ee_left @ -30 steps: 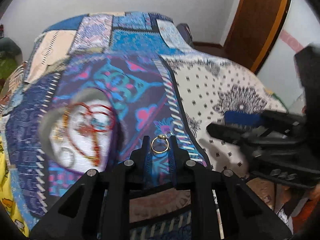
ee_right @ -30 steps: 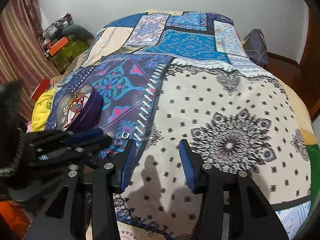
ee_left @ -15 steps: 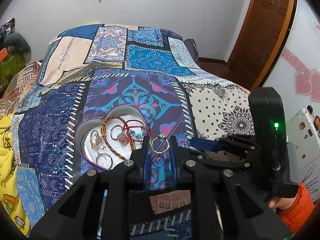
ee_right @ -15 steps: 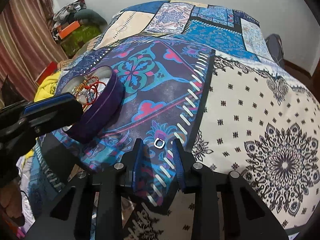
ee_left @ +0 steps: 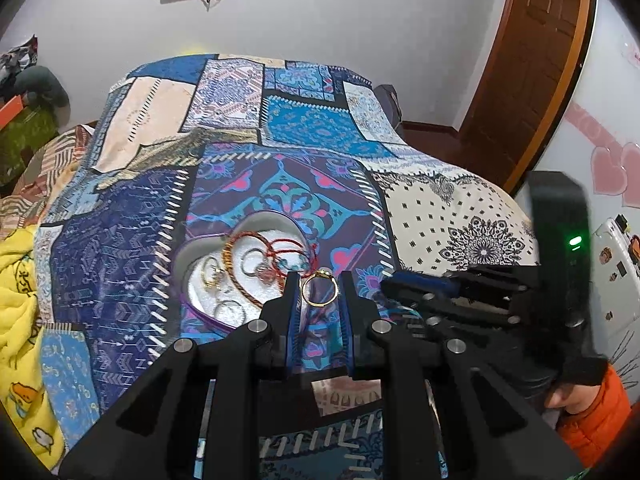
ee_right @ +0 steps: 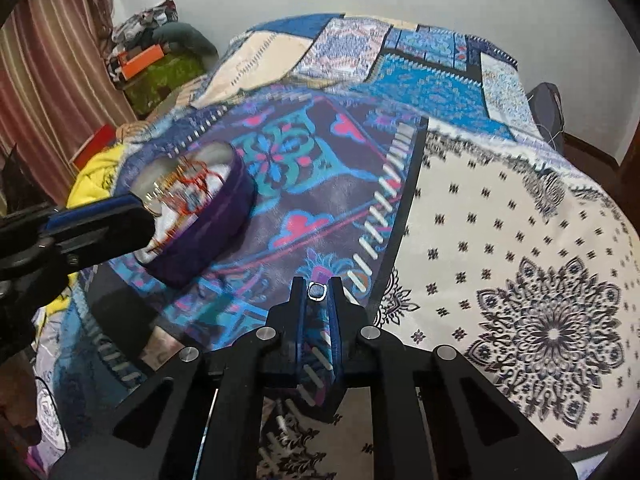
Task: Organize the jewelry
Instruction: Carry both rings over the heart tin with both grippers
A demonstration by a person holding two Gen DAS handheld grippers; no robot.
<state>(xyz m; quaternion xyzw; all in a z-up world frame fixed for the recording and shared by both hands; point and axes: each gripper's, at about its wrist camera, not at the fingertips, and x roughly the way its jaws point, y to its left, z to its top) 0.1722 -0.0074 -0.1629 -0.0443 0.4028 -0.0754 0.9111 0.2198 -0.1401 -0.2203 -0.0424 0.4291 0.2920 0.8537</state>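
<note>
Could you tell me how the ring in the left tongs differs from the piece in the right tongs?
The gold ring in the left tongs is a thin open hoop; the silver piece in the right tongs, which have just been closing, is smaller, squarish and dark-centred. The gold ring is seen in front of the heart-shaped box; the silver piece is off to the box's side. Both sit pinched at the tips.

Left claw (ee_left: 319,289) angled down, jaws pinching a gold ring (ee_left: 319,289) at the tips. Right claw (ee_right: 317,292) beside it, also angled down, jaws just closing, now clamped on a small silver ring (ee_right: 317,291).
</note>
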